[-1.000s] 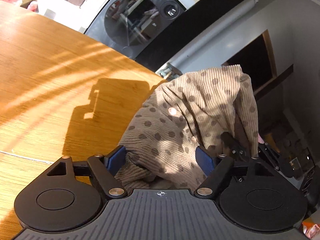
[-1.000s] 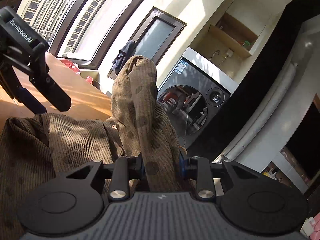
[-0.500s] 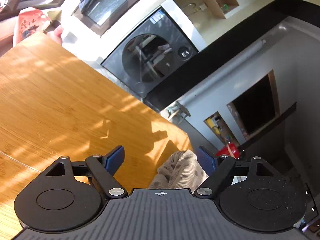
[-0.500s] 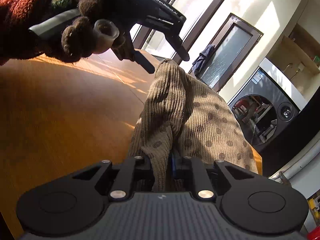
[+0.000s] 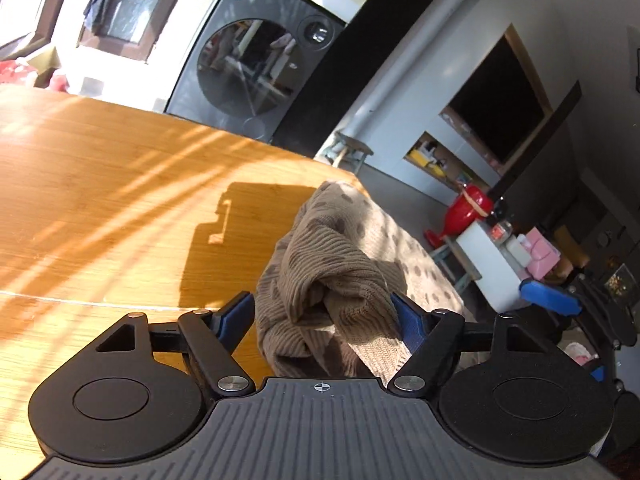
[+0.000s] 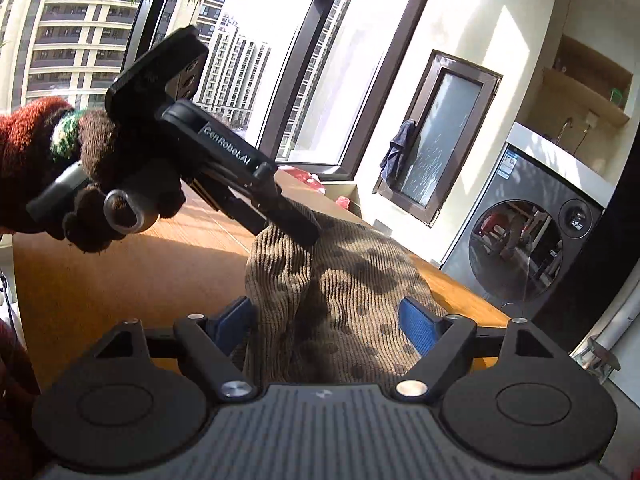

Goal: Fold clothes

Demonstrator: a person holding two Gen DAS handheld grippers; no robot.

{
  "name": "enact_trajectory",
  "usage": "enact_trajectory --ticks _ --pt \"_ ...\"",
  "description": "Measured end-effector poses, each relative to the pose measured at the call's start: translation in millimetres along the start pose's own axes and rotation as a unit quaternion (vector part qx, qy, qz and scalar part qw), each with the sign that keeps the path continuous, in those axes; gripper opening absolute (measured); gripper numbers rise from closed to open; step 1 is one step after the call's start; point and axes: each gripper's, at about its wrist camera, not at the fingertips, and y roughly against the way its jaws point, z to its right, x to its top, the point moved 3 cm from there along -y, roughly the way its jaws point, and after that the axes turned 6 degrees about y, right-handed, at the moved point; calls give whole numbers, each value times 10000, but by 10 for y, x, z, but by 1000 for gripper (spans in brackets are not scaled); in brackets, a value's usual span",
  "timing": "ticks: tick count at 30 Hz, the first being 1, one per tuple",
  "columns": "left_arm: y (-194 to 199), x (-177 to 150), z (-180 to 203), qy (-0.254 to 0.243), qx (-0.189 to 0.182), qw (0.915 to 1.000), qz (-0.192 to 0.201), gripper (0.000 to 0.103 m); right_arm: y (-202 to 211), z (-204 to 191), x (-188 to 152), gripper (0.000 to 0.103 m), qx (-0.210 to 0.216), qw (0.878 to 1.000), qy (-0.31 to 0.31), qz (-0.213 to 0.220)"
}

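While the brown dotted ribbed cloth (image 5: 344,264) is bunched up at the edge of the orange wooden table (image 5: 100,184), it is reached from two sides. The left hand-held gripper (image 5: 326,314) is held low, its blue pads spread apart around a fold. Seen from the right wrist, it is gripped by a brown gloved hand (image 6: 100,184) and tilted down onto the cloth. The right hand-held gripper (image 6: 330,318) is spread wide too, with cloth between its pads.
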Motion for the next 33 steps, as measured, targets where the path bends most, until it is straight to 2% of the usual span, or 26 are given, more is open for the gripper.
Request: enact_trajectory --ticks 1,3,6,7,9,11,12,14,16,17,20,22,23,25,27,28,30,32,33 --pt "-30 -24 -46 13 122 9999 -57 78 66 94 15 103 -6 9998 -161 124" --pt "-40 -65 -156 50 289 9995 -112 80 91 314 41 103 -123 9984 -456 319" --pt "80 -51 -229 60 424 9991 -47 82 -104 734 -1 103 -550 9918 -1059 461" --pt "129 -37 -223 16 503 9987 13 84 -217 826 -65 103 -647 9898 -1209 379" --pt "231 -7 -206 -74 653 9977 139 85 -506 906 -269 103 -815 9873 -1356 -119" --pt "410 39 -123 -189 637 9971 371 85 -831 884 -481 103 -973 9824 -1359 -829" --pt "499 64 -69 -190 416 9978 470 85 -944 822 -565 103 -998 9802 -1349 -1049" --pt "647 115 25 -129 -130 9978 636 88 -959 712 -608 103 -1221 9778 -1428 -925" --pt "766 165 105 -14 -760 9942 766 93 -952 626 -579 103 -1429 9748 -1404 -986" --pt "766 185 122 71 -1062 9914 760 95 -966 613 -559 103 -1404 9725 -1532 -1056" --pt "614 183 91 409 -1425 9871 611 95 -1003 575 -506 103 -1238 9647 -1962 -1250" --pt "450 162 14 566 -1241 9896 457 95 -1022 534 -523 103 -556 9592 -2479 -1242" --pt "372 157 -69 680 -1102 9909 381 95 -1028 503 -526 103 -381 9581 -2567 -1209" --pt "223 150 -233 905 -839 9921 236 92 -988 432 -510 103 -203 9623 -2478 -1106" --pt "201 183 -340 1077 -894 9898 258 92 -903 487 -453 103 -112 9660 -2399 -959" --pt "190 200 -390 1152 -915 9887 271 92 -819 572 -401 103 -13 9654 -2496 -751" --pt "136 250 -408 1103 -865 9897 294 94 -680 745 -311 103 -18 9621 -2699 -394" --pt "52 293 -411 1068 -833 9904 274 95 -638 947 -196 103 -342 9614 -2725 -179" --pt "1 294 -407 1054 -847 9905 244 95 -675 1002 -175 103 -548 9630 -2629 -219"
